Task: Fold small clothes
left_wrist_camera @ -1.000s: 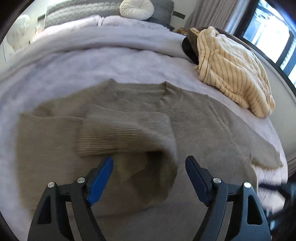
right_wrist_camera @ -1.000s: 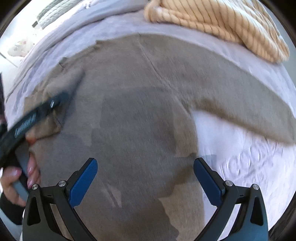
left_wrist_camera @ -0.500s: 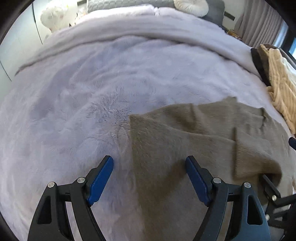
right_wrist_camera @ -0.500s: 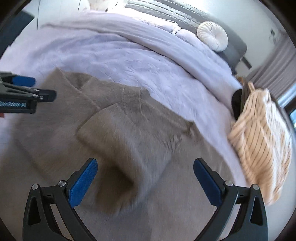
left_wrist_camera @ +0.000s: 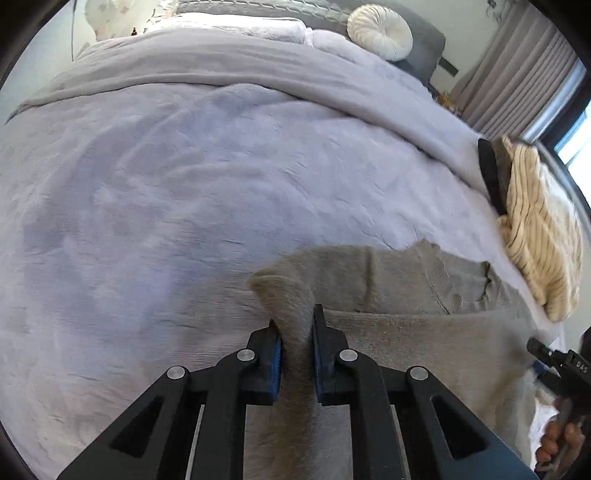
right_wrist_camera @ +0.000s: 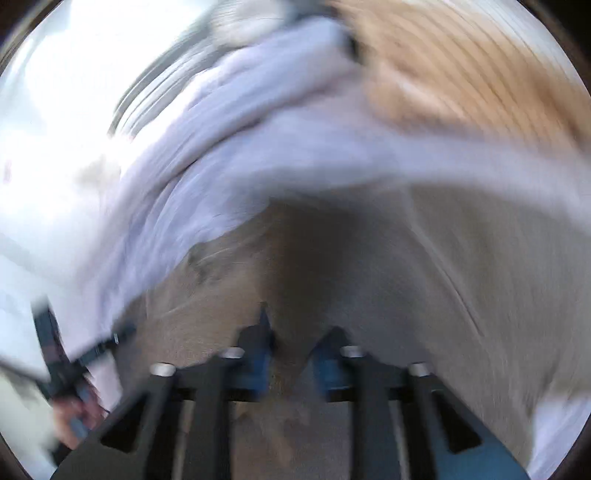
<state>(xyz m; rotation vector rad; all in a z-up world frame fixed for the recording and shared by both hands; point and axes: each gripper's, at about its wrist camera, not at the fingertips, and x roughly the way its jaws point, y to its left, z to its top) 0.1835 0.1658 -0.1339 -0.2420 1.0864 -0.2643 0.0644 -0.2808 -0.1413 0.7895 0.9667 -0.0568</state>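
Daylight comes in from the window (left_wrist_camera: 576,147) at the right edge and lights the bed (left_wrist_camera: 184,184) evenly, with soft shadows in its folds. The left wrist view is sharp; its rim bends and darkens. The right wrist view is smeared by motion blur, with a blown-out white glare upper left.

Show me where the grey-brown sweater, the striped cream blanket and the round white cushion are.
grey-brown sweater (left_wrist_camera: 406,343): left wrist view, on its flat body.
striped cream blanket (left_wrist_camera: 539,236): left wrist view, on its ribbed top.
round white cushion (left_wrist_camera: 380,31): left wrist view, on its centre.
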